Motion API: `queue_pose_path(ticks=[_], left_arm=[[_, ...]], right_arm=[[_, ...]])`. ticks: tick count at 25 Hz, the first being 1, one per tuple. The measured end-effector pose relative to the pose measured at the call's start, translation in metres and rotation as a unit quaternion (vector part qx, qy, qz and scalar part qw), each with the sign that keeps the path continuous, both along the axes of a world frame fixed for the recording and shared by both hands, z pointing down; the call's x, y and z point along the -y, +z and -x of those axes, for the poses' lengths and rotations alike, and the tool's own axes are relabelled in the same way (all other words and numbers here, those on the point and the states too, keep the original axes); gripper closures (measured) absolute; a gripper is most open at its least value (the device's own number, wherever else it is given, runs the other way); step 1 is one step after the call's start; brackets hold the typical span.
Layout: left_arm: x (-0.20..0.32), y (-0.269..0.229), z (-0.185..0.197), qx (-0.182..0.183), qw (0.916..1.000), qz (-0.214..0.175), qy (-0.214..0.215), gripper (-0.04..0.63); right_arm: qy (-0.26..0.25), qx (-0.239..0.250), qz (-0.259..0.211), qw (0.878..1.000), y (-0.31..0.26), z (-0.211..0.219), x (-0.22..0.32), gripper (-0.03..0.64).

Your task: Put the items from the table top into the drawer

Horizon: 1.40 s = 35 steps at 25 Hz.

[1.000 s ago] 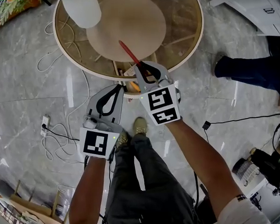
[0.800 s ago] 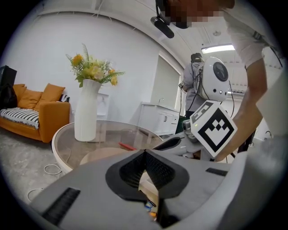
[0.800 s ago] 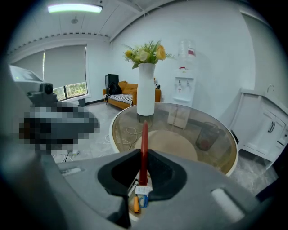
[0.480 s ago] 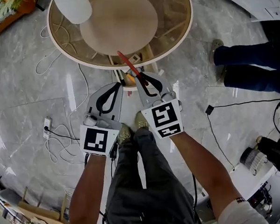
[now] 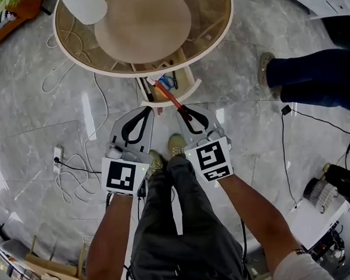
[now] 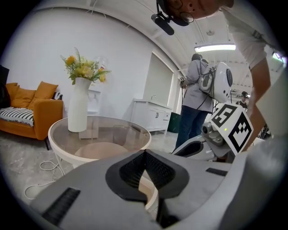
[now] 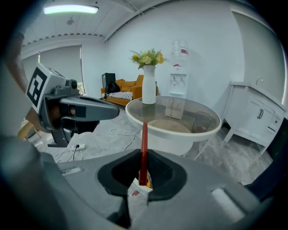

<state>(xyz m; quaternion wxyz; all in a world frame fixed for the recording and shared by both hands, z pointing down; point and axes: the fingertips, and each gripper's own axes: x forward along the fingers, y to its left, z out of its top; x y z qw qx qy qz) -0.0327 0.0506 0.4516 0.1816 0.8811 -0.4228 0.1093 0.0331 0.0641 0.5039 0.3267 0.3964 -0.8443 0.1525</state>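
Below the near edge of the round glass-topped table (image 5: 230,22) with a white rim, the shallow pale drawer (image 5: 190,87) stands open, with blue and orange items lying inside. The step in hand, by my judgement, is the delivery of one more item. The right gripper (image 5: 181,110) is clamped on the near end of a long thin red stick (image 5: 170,97), which juts straight out past its jaws and slopes toward the drawer. In the head view the red stick's far tip shows over the open drawer, while the jaws themselves are short of the drawer front, above the grey marble floor (image 5: 52,143). How high the tip stands over the contents cannot be told. The right gripper view confirms the grip: the pads are closed on the red stick low in the jaw opening, with the table in line beyond it. The left gripper (image 5: 144,110) hangs just beside the right, jaws together with nothing between them, taking no part. The next move, as judged, calls for carrying the red stick further in and lower, angled to clear the drawer front, then letting go. A release from here risks the near end tipping out over the front. On the glass top only a tall white vase (image 5: 86,6) shows.
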Motion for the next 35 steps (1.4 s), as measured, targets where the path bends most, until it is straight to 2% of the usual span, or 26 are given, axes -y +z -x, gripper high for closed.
queue_pose_path(ticks=[9,17,23,35], left_arm=[[-0.004,0.029,-0.005,0.003,1.0,0.009,-0.002,0.595],[0.014,0.063,-0.004,0.014,0.9999,0.009,0.001,0.595],[0.027,0.099,-0.013,0.021,0.9997,0.006,0.014,0.595],[0.05,0.155,-0.007,0.026,0.9994,-0.014,0.016,0.595]], right_arm=[[0.055,-0.033,0.05,0.997,0.071,-0.042,0.009,0.571],[0.087,-0.047,0.077,0.992,0.125,-0.052,0.034,0.571],[0.128,-0.055,0.102,0.985,0.178,-0.066,0.054,0.571],[0.158,-0.108,0.145,0.971,0.27,-0.08,0.101,0.571]])
